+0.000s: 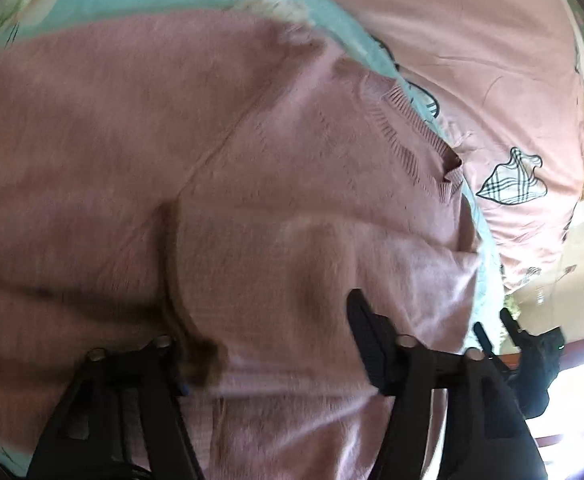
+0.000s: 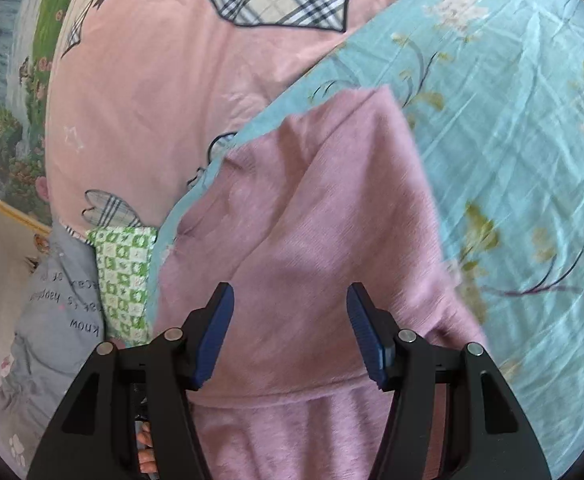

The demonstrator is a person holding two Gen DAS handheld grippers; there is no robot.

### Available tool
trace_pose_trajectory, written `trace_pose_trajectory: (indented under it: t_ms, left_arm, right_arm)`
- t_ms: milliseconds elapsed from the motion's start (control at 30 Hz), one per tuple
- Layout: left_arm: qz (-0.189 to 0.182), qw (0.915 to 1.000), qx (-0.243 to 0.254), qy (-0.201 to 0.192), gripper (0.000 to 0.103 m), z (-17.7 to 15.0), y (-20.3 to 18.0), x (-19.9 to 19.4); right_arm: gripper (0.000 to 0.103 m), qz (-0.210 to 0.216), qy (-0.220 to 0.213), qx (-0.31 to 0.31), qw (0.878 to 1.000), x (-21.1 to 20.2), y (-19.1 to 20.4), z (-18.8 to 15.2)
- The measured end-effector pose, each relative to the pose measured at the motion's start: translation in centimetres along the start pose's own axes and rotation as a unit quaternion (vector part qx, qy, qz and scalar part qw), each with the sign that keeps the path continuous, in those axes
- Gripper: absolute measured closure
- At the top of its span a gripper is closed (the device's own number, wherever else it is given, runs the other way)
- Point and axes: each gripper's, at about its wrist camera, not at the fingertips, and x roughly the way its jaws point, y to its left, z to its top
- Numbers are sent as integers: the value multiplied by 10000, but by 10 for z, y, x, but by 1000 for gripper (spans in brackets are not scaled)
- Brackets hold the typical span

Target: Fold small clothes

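Pink knitted wool sweater [image 2: 312, 240] lies partly folded on the bed; both grippers' jaws open, folds remaining.

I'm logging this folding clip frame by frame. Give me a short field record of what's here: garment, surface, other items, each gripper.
garment: pink knit sweater, ribbed V-neck visible, lying on the bed
surface: blue floral sheet
beside it: pink quilt with plaid patches
other items: green checked cloth; grey printed fabric
left gripper: open, fabric bunched at one finger, grasp unclear
right gripper: open over the sweater, holding nothing
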Motion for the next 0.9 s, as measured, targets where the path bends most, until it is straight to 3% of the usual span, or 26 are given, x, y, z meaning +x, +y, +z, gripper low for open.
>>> trace_pose_trajectory:
  t_ms: [67,200,300,467,533,567,600,733,833,900]
  left_arm:
    - [63,9989,455,-54,97,2,-19,-4]
    - [20,9937,851,-727,97,8,-36,-39]
    - [260,9946,761,-657,98,14,-18,-35]
    - [207,9963,580,-596,98,10,-3,-35]
    - [218,9959,689,-548,98,8,-6,-31]
    - [205,9955,758,-536,98,8,-10,-30]
    - [164,9952,803,-541,98,8,-12,-31]
    - [-346,9896,1211,-691,98,13,-49,-27]
    - [-365,9852,1553,-624,98,15,-73,-9]
    - [-177,9832,1728,-566,98,13,-76,6]
  right_arm:
    - [43,-212,-143,11,9997,-5,-6,8]
    - [43,-514,-364,-10,9980,-13,-15,31]
    - [36,-693,-401,-101,9967,-6,-23,50]
    - [35,-820,111,-249,9963,35,-30,65]
    - [46,-699,280,-438,9962,48,-26,64]
    - [87,-616,319,-503,9963,51,-25,63]
    - [94,-587,381,-551,9960,54,-24,64]
    - [95,-724,-157,-581,9956,22,-23,89]
    - [95,-836,-305,-568,9944,6,-37,112]
    - [95,-934,-211,-598,9936,11,-45,118]
